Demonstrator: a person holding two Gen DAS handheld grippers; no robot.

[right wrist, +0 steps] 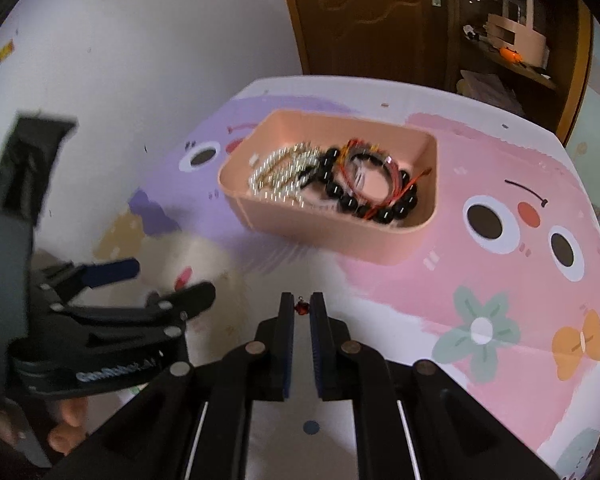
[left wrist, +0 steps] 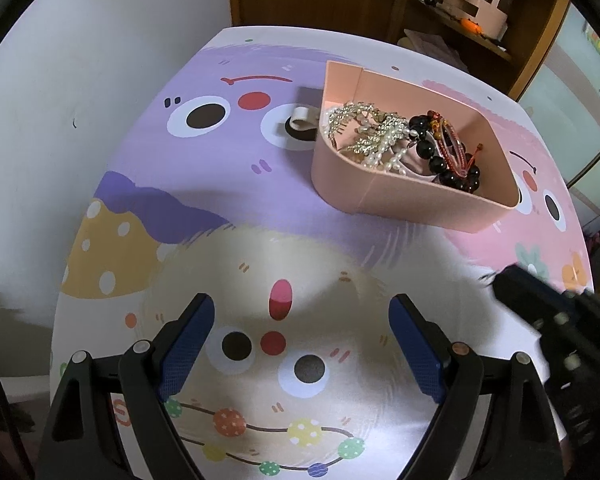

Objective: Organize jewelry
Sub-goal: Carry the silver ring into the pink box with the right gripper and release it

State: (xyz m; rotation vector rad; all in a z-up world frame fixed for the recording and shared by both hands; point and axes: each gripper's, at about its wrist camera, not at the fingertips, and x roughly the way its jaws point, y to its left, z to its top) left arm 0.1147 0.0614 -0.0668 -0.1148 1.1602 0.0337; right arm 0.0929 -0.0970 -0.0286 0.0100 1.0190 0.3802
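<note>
jewelry [left wrist: 400, 140] in pink tray [left wrist: 420, 204] beyond spread left fingers [left wrist: 188, 344]; right fingers [right wrist: 286, 344] pinching red bead [right wrist: 301, 308]

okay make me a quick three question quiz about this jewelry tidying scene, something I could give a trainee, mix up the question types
1. True or false: the left gripper is closed on a bracelet.
2. Multiple choice: where does the black bead bracelet lie? A) on the bare table mat B) inside the pink tray C) on the shelf behind
3. Short answer: what shows between the fingertips of the right gripper?

Key
1. False. Its jaws stand wide apart with only the table mat showing between them.
2. B. It lies in the tray beside the pearl and rhinestone pieces.
3. A small red bead or charm; whether the nearly closed jaws clamp it cannot be told.
</note>
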